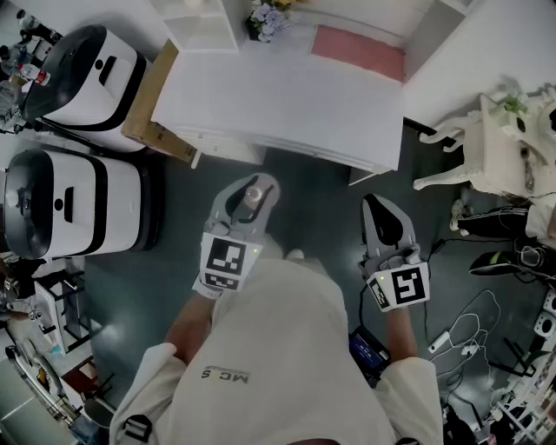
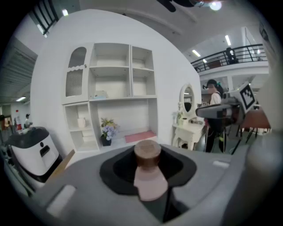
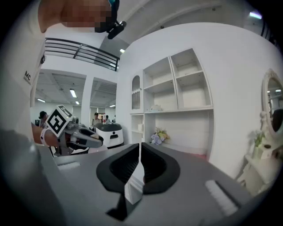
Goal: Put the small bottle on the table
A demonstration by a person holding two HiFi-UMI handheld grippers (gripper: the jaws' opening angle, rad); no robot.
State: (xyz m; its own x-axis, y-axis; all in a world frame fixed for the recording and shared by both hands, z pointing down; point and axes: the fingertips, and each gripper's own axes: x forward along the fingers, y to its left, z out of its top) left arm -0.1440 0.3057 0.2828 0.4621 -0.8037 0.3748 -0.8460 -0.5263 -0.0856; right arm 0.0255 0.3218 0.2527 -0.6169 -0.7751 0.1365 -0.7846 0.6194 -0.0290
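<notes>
The small bottle (image 1: 253, 198), pale pink with a brown cap, stands upright between the jaws of my left gripper (image 1: 250, 186), which is shut on it. In the left gripper view the bottle (image 2: 149, 174) fills the middle, and the jaws of my left gripper (image 2: 148, 161) press on its sides. The white table (image 1: 278, 96) lies just beyond, and the bottle hangs over dark floor short of its near edge. My right gripper (image 1: 380, 213) is held to the right, shut and empty, its pads meeting in the right gripper view (image 3: 139, 164).
On the table's far side are a flower pot (image 1: 265, 19) and a pink mat (image 1: 358, 52). Two white-and-black machines (image 1: 74, 200) and a cardboard sheet (image 1: 155, 104) stand to the left. A white dressing table (image 1: 508, 148) and floor cables (image 1: 469, 335) are on the right.
</notes>
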